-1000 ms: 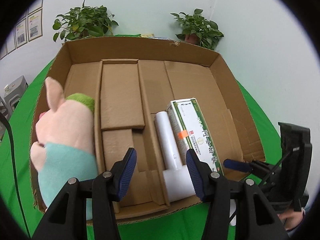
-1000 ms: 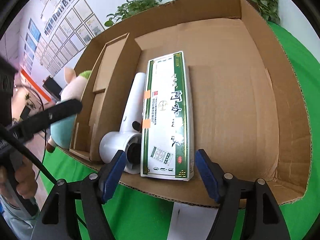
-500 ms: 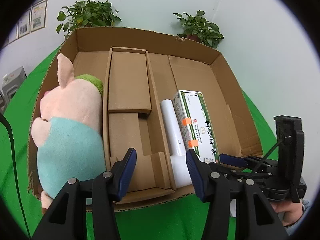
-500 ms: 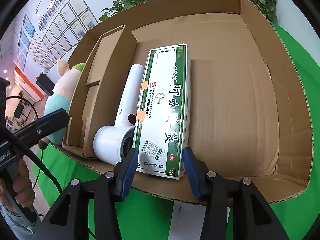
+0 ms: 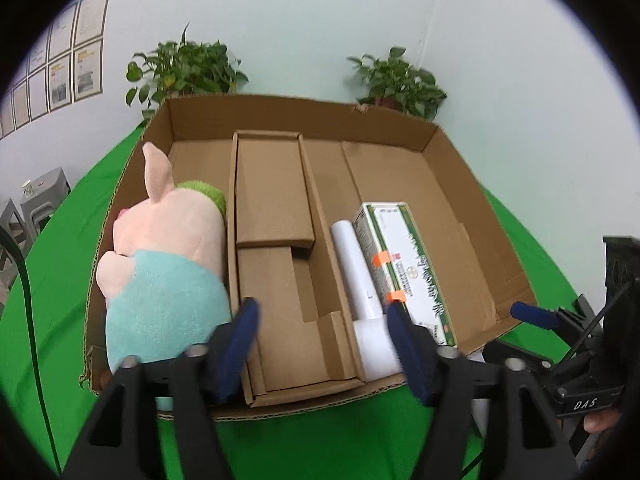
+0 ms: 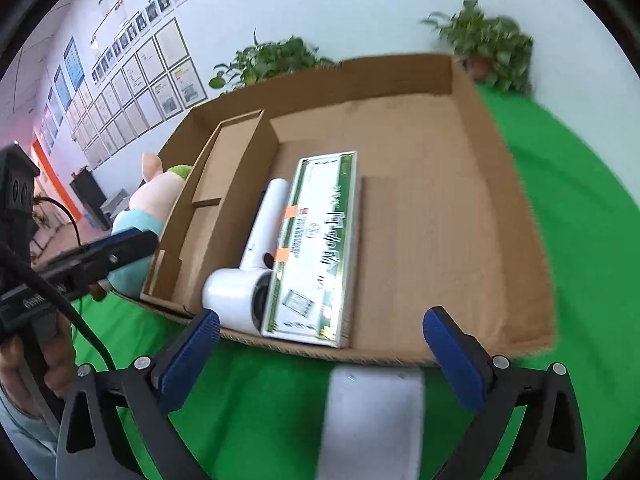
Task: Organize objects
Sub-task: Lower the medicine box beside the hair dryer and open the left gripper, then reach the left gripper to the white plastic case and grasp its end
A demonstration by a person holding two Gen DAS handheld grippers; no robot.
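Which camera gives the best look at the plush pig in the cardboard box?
The left wrist view. There the plush pig lies large and near in the cardboard box's left compartment, ear, head and teal body all showing. In the right wrist view it is small and far off, partly hidden behind the box wall.

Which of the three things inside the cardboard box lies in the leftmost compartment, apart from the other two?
The plush pig. The white hair dryer and green-and-white box lie side by side, right of the dividers.
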